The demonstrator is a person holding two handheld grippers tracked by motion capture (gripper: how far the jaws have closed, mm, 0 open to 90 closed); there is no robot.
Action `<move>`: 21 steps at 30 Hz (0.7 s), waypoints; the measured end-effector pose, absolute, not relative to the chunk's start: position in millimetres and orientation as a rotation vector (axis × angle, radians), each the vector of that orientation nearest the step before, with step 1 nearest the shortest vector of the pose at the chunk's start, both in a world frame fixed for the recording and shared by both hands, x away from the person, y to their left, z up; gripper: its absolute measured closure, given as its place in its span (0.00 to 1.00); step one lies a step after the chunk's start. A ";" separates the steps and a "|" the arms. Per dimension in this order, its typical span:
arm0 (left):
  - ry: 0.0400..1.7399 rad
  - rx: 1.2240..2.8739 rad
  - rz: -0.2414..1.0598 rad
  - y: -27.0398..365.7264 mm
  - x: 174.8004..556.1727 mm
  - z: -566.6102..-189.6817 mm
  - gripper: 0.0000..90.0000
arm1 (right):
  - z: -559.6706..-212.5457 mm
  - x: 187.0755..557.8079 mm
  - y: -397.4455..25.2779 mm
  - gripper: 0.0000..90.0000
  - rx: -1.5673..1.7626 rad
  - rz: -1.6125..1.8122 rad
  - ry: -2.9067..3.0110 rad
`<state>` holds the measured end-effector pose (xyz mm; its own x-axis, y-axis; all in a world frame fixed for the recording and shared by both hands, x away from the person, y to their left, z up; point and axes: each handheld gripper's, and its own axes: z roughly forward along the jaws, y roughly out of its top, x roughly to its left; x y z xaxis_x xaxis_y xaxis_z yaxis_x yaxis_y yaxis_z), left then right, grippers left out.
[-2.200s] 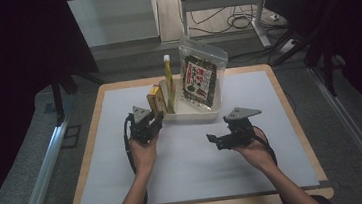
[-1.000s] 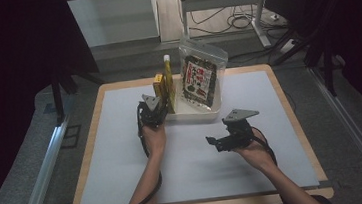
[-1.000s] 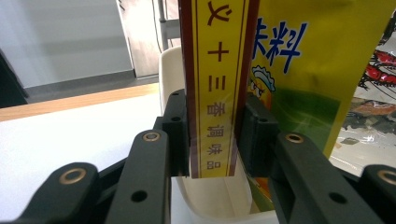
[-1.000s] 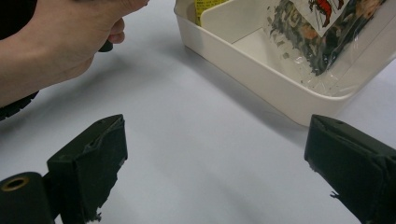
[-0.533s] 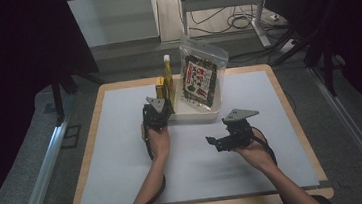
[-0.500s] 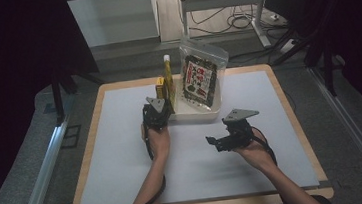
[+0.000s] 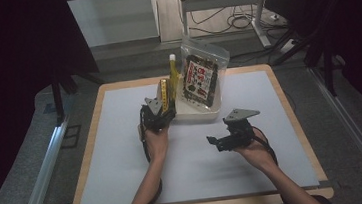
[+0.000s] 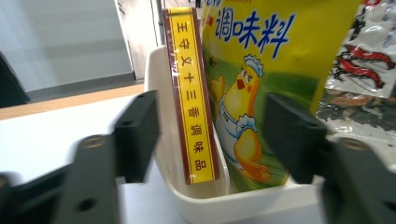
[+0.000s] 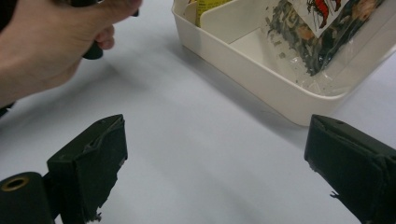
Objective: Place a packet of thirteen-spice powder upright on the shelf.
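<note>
My left gripper [image 7: 161, 109] sits at the left end of the white bin [image 7: 197, 113], jaws spread wide and holding nothing. In the left gripper view its jaws straddle the bin's end wall [image 8: 164, 140] and the thin yellow box [image 8: 192, 93] standing upright just inside it. Right beside the box stands a yellow seasoning pouch [image 8: 261, 79] with a cartoon chick, and past that a clear bag [image 8: 364, 56] with dark contents. From above, a yellow bottle [image 7: 173, 77] rises behind the box at the bin's far left.

My right gripper [image 7: 216, 142] hovers over the white mat [image 7: 124, 162], near the bin's front, jaws also wide and empty. In its own view the bin [image 9: 261, 70] lies ahead to the right, and my left hand [image 9: 51, 42] shows at upper left.
</note>
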<state>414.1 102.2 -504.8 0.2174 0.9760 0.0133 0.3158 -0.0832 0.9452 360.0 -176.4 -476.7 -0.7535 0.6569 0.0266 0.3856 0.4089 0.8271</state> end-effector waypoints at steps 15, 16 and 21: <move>1.278 1.559 0.837 131.2 402.3 -506.5 0.62 | -478.3 359.5 -179.8 0.06 0.916 1.248 2.373; 1.253 1.554 0.831 132.7 399.4 -507.0 0.62 | -478.6 359.7 -179.9 0.06 0.917 1.247 2.374; 1.198 1.580 0.750 131.5 401.3 -510.7 0.99 | -479.2 359.7 -179.0 0.06 0.914 1.243 2.379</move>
